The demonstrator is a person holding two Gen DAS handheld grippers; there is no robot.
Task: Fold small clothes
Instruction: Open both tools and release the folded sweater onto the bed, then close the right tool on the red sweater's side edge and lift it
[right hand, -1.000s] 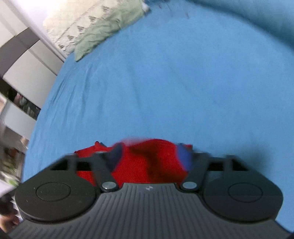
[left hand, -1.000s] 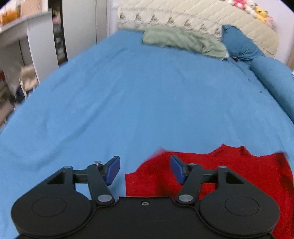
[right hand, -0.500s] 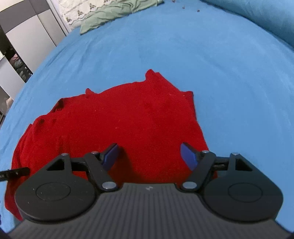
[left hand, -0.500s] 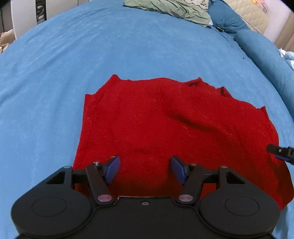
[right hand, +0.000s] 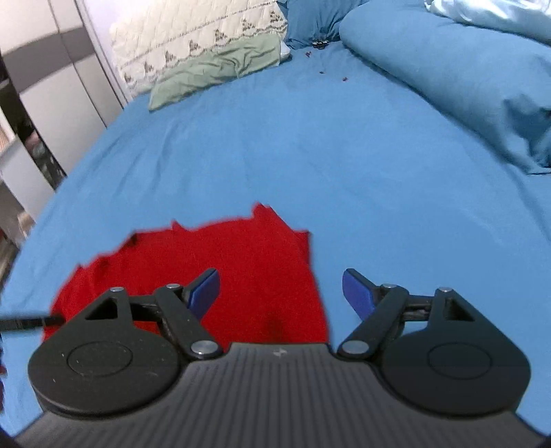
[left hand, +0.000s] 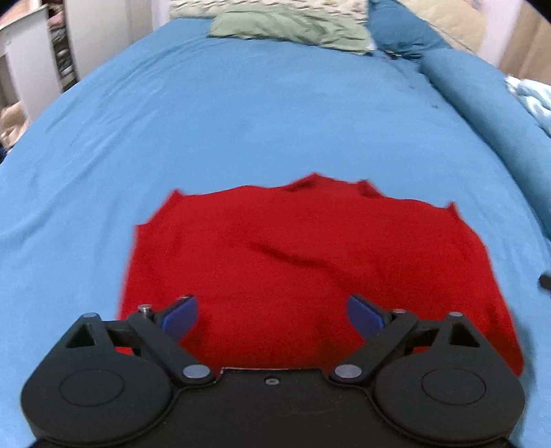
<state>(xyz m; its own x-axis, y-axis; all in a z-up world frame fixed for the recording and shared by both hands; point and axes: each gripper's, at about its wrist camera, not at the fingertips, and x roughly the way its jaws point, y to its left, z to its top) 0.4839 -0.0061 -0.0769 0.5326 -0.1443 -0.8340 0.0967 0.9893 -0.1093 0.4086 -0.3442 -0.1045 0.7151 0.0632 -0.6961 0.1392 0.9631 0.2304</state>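
Red garment point(left hand: 303, 262) lies flat on the blue bedsheet point(left hand: 241, 120), long axis apparently crosswise. Left gripper point(left hand: 272, 315), jaws just widened and empty, hovers over its near hem; right gripper point(right hand: 280, 293), wide and empty, straddles its right edge.

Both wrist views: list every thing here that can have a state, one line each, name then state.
red garment: spread flat on the bed, unfolded, one crease across its middle, not gripped.
left gripper: fingers have just been opening, now wide apart above the garment, nothing between the pads.
right gripper: open, empty, over the garment's right edge.
green cloth: crumpled at the head of the bed.
blue sheet: smooth, lightly wrinkled.
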